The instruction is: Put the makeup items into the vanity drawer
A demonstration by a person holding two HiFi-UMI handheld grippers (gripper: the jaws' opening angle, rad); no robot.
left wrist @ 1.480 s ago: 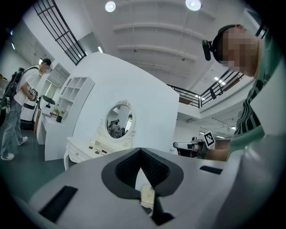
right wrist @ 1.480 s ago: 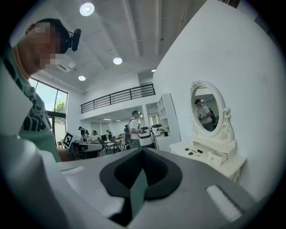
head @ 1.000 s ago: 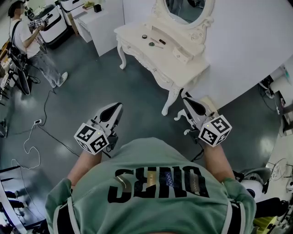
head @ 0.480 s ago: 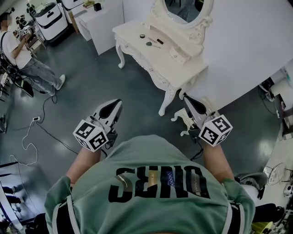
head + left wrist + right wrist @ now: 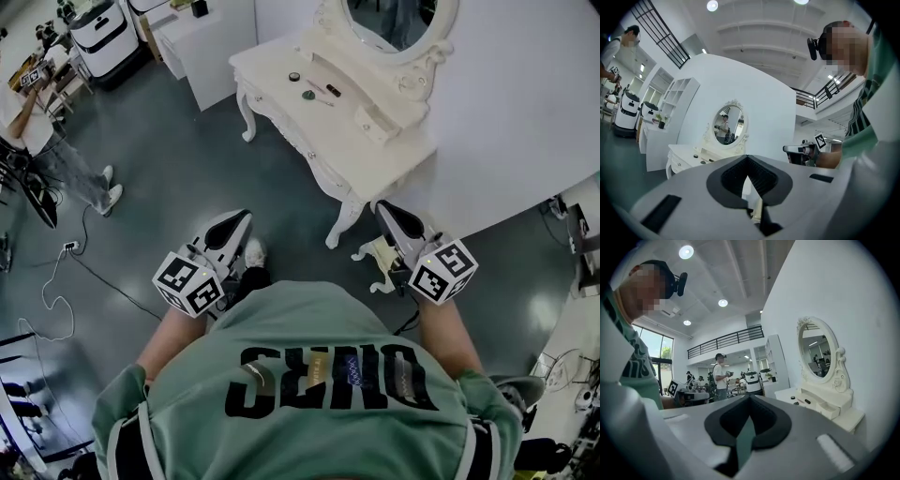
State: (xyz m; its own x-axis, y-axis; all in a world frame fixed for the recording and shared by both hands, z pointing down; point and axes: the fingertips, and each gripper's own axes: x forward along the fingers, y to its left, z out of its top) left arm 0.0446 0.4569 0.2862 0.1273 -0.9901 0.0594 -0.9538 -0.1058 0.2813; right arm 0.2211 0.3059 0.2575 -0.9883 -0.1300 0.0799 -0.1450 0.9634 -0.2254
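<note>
The white vanity (image 5: 366, 155) with its oval mirror (image 5: 398, 19) stands ahead of me against the curved white wall. On its top lie a small round pot (image 5: 294, 76), a dark green item (image 5: 308, 94), a thin pink stick (image 5: 317, 85) and a black tube (image 5: 332, 90). A small drawer (image 5: 378, 120) juts out at the back shelf. My left gripper (image 5: 239, 221) and right gripper (image 5: 384, 208) are held at waist height over the floor, short of the vanity, both shut and empty. The vanity (image 5: 689, 157) also shows in the left gripper view, and the drawer (image 5: 828, 409) in the right gripper view.
A white cabinet (image 5: 202, 42) stands left of the vanity, with a white cart (image 5: 103, 33) beyond it. Another person (image 5: 56, 150) stands at the far left. Cables (image 5: 66, 272) trail over the grey floor at left. More gear sits at the right edge (image 5: 581, 234).
I have stepped toward the vanity, and my shoe now shows between the grippers. The other person has shifted toward the left edge. Both grippers stay shut.
</note>
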